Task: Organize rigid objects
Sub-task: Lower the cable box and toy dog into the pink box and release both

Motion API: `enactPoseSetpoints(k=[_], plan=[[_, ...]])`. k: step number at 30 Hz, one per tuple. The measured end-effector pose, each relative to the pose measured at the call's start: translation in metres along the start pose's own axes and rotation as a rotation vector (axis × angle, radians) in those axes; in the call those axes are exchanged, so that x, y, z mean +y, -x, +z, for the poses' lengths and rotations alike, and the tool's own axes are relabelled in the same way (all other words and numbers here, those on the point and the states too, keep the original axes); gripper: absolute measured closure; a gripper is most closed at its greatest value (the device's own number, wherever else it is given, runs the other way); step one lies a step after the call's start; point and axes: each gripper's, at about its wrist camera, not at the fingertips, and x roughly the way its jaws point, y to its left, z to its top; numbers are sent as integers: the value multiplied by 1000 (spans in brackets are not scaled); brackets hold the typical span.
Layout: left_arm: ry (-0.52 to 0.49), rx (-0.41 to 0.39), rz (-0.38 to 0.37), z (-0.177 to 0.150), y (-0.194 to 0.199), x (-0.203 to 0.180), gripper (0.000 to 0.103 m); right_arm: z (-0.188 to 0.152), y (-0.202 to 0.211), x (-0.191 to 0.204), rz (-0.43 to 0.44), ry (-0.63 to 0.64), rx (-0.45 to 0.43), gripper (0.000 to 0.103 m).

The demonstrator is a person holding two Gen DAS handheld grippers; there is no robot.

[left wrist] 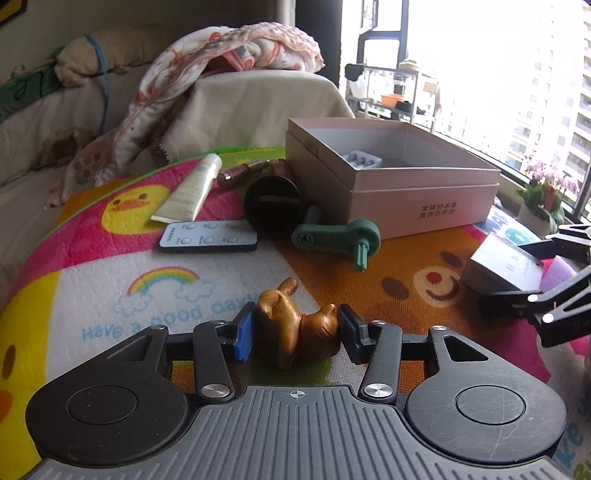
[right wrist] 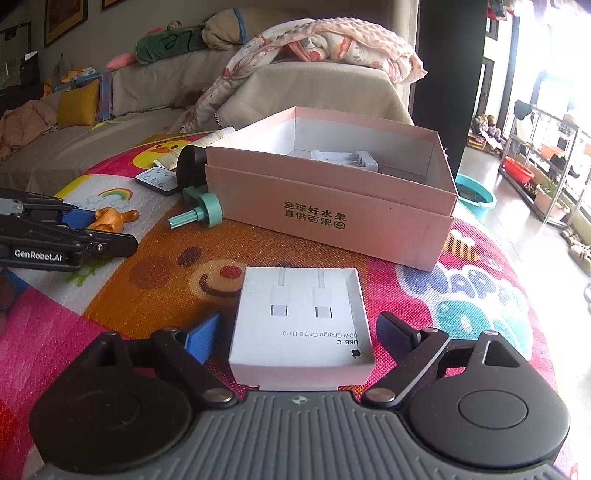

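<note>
Left gripper (left wrist: 295, 330) clamped on gold figurine (left wrist: 291, 328), low on mat (left wrist: 110, 288). Right gripper (right wrist: 299, 339) apart, pads astride white cable box (right wrist: 301, 321), not pressing. Pink box (left wrist: 391, 181) far, open; green crank (left wrist: 336, 236), remote (left wrist: 208, 236) near it.

Wall: grey, with framed pictures (right wrist: 62, 20) at the upper left
Sofa: beige cover (right wrist: 155, 85), a patterned blanket (right wrist: 332, 44) heaped on its armrest, a yellow cushion (right wrist: 77, 103) further along
Window: tall dark-framed panes (left wrist: 480, 55), bright daylight, apartment blocks outside
Floor: glossy, a turquoise basin (right wrist: 476, 195) and a metal shelf rack (right wrist: 546, 155) on it
Sill: pink flowers in a pot (left wrist: 546, 188)
</note>
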Motion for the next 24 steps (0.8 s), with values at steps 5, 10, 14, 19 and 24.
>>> enactPoseSetpoints(k=[5, 10, 14, 19, 24], plan=[[-18, -33, -9, -8, 13, -6, 51, 1, 3, 1, 15, 19, -7, 34], [-39, -65, -90, -13, 36, -25, 51, -2, 21, 12, 45, 116, 6, 34], [-25, -134, -194, 21, 57, -35, 51, 10, 47, 2, 36, 104, -59, 34], [-113, -358, -230, 129, 91, -50, 51, 81, 105, -15, -69, 116, -346, 34], [-58, -407, -299, 200, 69, -49, 51, 140, 116, -34, -132, 90, -458, 34]])
